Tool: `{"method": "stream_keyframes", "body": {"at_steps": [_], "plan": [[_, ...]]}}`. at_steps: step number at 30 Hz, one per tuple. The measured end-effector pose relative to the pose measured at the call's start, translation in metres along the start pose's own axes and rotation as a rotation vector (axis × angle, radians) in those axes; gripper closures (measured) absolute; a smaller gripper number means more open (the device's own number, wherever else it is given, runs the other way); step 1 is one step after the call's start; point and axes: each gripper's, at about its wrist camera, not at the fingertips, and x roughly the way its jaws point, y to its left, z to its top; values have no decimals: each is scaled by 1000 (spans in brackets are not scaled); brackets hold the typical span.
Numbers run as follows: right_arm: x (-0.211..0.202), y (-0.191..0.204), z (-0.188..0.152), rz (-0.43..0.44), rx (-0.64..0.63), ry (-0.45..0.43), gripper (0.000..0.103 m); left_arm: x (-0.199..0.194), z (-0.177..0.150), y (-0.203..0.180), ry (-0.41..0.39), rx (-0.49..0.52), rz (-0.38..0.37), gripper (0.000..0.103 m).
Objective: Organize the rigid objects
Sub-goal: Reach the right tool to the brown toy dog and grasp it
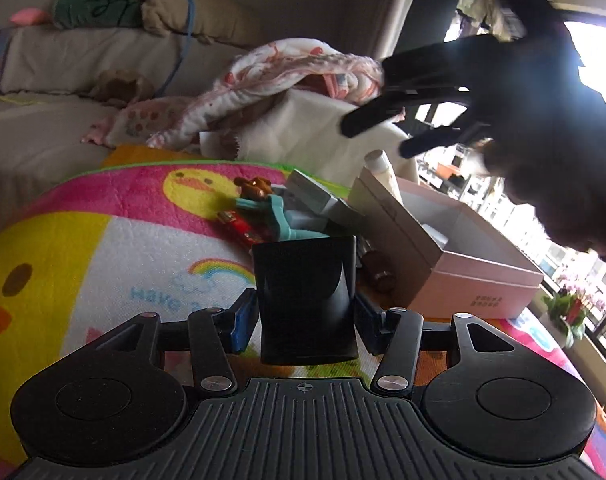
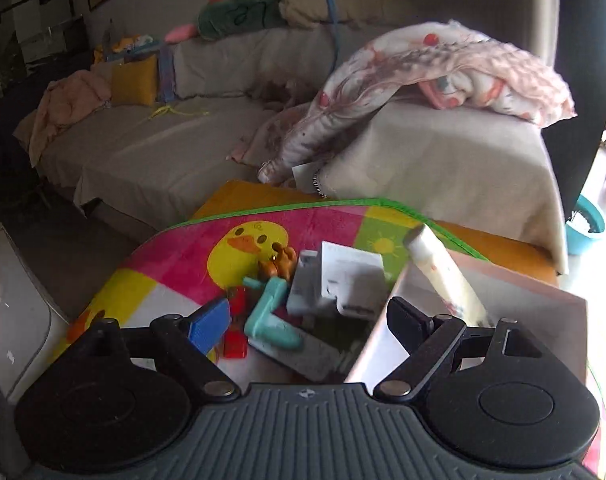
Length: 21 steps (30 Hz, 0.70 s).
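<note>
One white plastic tube [image 2: 443, 276] leans in the pink cardboard box [image 1: 483, 280]; grey boxes [image 2: 343, 276], teal toy [image 2: 269, 320] and red piece [image 2: 235, 344] remain mid-mat [image 2: 175, 264]. Left gripper [image 1: 307, 312] clamps a black glossy block [image 1: 307, 296]; right gripper [image 2: 303, 316] is wide, empty, with room above.

fleecy cloth mat [image 2: 175, 264], matt pink cardboard box [image 1: 479, 284], glossy black plastic block [image 1: 307, 296]

Black tool [image 2: 299, 322], blue pads [image 2: 209, 324], silver screws
</note>
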Motion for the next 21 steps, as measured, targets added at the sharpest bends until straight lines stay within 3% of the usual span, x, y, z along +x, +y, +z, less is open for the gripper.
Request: {"method": "stream_keyframes", "body": {"at_steps": [5, 10, 13, 15, 16, 19, 21], "plan": [[102, 8, 58, -150, 13, 97, 17, -3, 0, 9, -23, -57, -25, 47], [175, -8, 77, -150, 127, 239, 33, -3, 1, 30, -23, -182, -46, 47], [193, -14, 76, -166, 124, 286, 42, -9, 2, 40, -27, -238, -73, 47], [197, -21, 71, -151, 150, 333, 58, -10, 12, 51, 9, -265, -125, 47], [196, -23, 68, -144, 161, 336, 58, -9, 22, 56, 23, -247, -139, 47], [185, -14, 58, -148, 97, 341, 70, -3, 52, 68, 20, -138, -68, 47], [177, -5, 49, -128, 73, 354, 73, 10, 66, 81, 18, -128, -22, 47]]}}
